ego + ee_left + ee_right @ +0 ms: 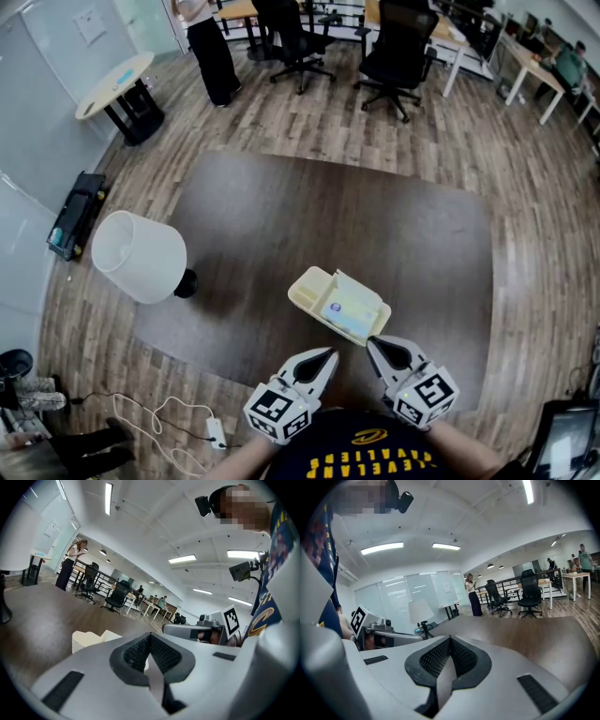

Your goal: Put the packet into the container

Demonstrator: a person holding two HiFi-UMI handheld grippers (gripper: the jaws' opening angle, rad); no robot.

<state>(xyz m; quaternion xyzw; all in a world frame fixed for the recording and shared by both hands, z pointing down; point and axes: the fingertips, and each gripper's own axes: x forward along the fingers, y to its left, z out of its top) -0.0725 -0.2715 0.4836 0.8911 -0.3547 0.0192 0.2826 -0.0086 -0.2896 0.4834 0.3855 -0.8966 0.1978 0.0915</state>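
A cream container point(314, 287) rests on the dark table, and a pale packet point(352, 309) with a bluish print lies inside it. Part of the container point(89, 640) shows just past the left jaws in the left gripper view. My left gripper point(327, 357) is shut and holds nothing, close to the container's near left side. My right gripper point(373, 345) is shut and holds nothing too, at the container's near right corner. In the gripper views both pairs of jaws point(150, 635) point(449, 639) meet tip to tip with nothing between them.
A white lamp shade point(141, 255) lies on its side at the left of the table point(281, 225). Office chairs point(398, 52) and a standing person point(208, 47) are beyond the far edge. A white cable and power strip point(214, 429) lie on the floor at the near left.
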